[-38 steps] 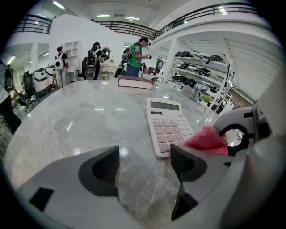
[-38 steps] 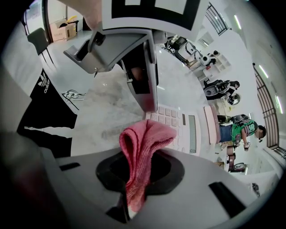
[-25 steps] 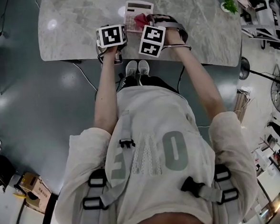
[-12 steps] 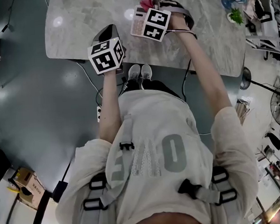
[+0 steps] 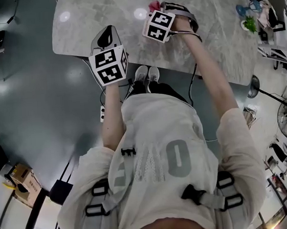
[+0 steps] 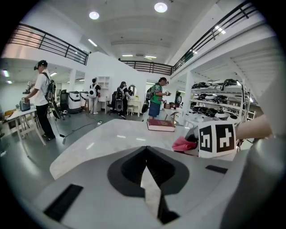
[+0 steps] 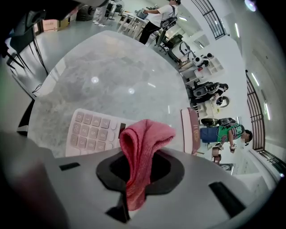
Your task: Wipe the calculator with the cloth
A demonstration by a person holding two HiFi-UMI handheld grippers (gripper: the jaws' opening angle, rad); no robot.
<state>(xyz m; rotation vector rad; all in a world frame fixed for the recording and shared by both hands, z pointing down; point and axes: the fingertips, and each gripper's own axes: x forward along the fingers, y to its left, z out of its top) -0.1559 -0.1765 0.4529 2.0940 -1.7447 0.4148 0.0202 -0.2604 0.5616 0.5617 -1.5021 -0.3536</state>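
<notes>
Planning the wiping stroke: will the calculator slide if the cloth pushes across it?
Probably: the calculator looks thin and light, lying flat on the glossy marble table with nothing bracing it. The cloth folds limply, so its push should be soft. Being flat, the calculator seems unlikely to tip.

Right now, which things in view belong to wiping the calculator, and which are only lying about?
For the job:
- calculator
- pink cloth, held in the right gripper

Just lying about:
- book, farther along the table
</notes>
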